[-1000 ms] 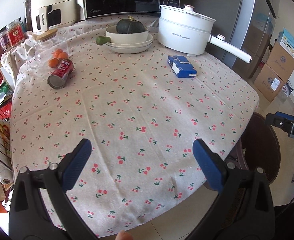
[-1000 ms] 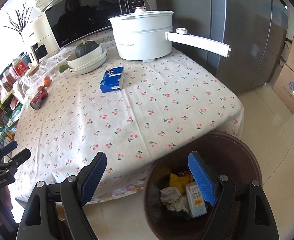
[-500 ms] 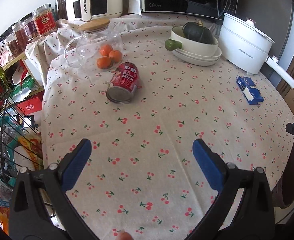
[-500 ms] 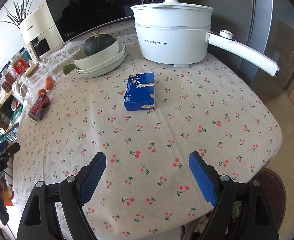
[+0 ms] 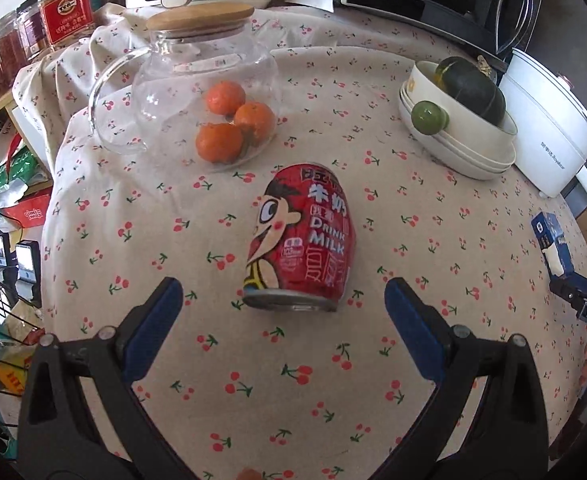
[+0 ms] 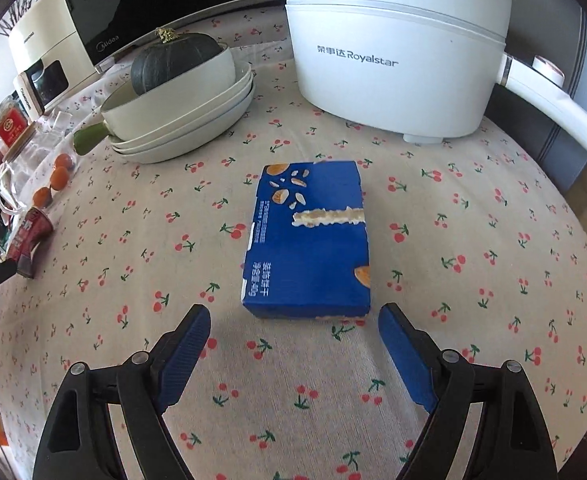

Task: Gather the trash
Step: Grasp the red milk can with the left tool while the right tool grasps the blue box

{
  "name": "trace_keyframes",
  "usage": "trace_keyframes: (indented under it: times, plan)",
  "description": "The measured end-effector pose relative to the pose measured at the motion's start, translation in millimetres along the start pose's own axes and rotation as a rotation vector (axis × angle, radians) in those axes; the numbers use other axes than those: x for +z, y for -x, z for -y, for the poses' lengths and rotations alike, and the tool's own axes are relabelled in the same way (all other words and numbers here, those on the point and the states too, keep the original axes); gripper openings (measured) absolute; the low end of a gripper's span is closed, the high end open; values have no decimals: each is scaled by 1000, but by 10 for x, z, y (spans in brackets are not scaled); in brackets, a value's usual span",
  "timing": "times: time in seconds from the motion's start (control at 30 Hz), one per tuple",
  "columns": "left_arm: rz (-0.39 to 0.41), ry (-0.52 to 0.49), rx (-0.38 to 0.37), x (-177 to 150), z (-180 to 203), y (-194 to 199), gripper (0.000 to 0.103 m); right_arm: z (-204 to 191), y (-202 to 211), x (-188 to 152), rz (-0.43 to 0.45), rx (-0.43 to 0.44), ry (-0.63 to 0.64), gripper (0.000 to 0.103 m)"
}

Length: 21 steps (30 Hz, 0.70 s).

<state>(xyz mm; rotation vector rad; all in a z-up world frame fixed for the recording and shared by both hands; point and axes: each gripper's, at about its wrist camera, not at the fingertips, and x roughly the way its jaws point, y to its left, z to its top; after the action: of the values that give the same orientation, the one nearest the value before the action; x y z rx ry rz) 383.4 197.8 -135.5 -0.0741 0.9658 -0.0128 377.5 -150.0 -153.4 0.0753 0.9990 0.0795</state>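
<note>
A: What did the trash look like?

B: There were two pieces. One was a red drink can [image 5: 299,240] lying on its side in the middle of the table [image 5: 373,400], its silver end toward the camera. It showed a cartoon face and the words "DRINK MILK" under Chinese characters. The other was a flat blue box [image 6: 309,244], one only, lying toward the table's back edge, just in front of the white pot [image 6: 397,44]. It had pictures of crackers, Chinese print down one side and a torn strip across its top.

A: And the claws?

B: The left claw [image 5: 283,308] stood wide apart just short of the can, not touching it. The right claw [image 6: 293,330] was apart as well, its jaws opening, the near end of the box lying just beyond the tips and nothing between them.

A: What else could you count?

B: Three oranges [image 5: 233,124] inside one glass jug [image 5: 201,92] with a wooden lid, near the table's left edge just behind the can. One dark green squash [image 6: 173,60] sat in a cream pan on two plates [image 6: 189,136].

A: Any writing?

B: "Royalstar" on the pot, "Midea" on the microwave [image 6: 105,46] at the back edge, and "DAS" on the other claw's body at the left view's right side. The red-labelled jars [image 5: 65,12] beyond the left edge were too small to read.
</note>
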Motion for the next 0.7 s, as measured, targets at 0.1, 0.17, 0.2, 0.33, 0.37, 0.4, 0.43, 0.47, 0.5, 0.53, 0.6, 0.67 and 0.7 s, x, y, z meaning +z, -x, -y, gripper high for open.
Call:
trace_keyframes:
  times: [0.1,0.17,0.2,0.33,0.37,0.4,0.43,0.47,0.5,0.53,0.6,0.67,0.7]
  plan:
    - [0,27,-14,39,-19,-121,98,-92,-77,61,17,-29,49,89]
    - [4,42,-22,50,-28,-175,94,-131,-104,89,27,-39,70,89]
    - [6,50,-26,50,-35,-197,90,-144,-118,103,33,-38,74,89]
    - [13,80,-67,46,-65,-247,68,-136,-147,136,54,-40,58,88]
    - [16,79,-76,42,-55,-251,65,-130,-151,140,56,-45,53,85]
    - [17,76,-74,33,-42,-241,65,-124,-153,146,59,-48,52,82]
    - [23,70,-68,21,-27,-223,64,-153,-164,165,63,-48,54,72]
    - [30,64,-65,11,-10,-199,64,-159,-151,173,68,-40,59,66]
    - [39,60,-62,-3,8,-168,64,-166,-136,177,70,-36,64,61]
    - [44,56,-59,-11,25,-139,63,-170,-118,172,71,-29,68,61]
    - [50,43,-55,-36,65,-69,61,-170,-70,149,70,-9,76,61]
    - [52,27,-53,-64,114,8,60,-170,2,104,76,-11,89,61]
    - [53,18,-53,-85,144,55,60,-160,52,71,78,-10,91,61]
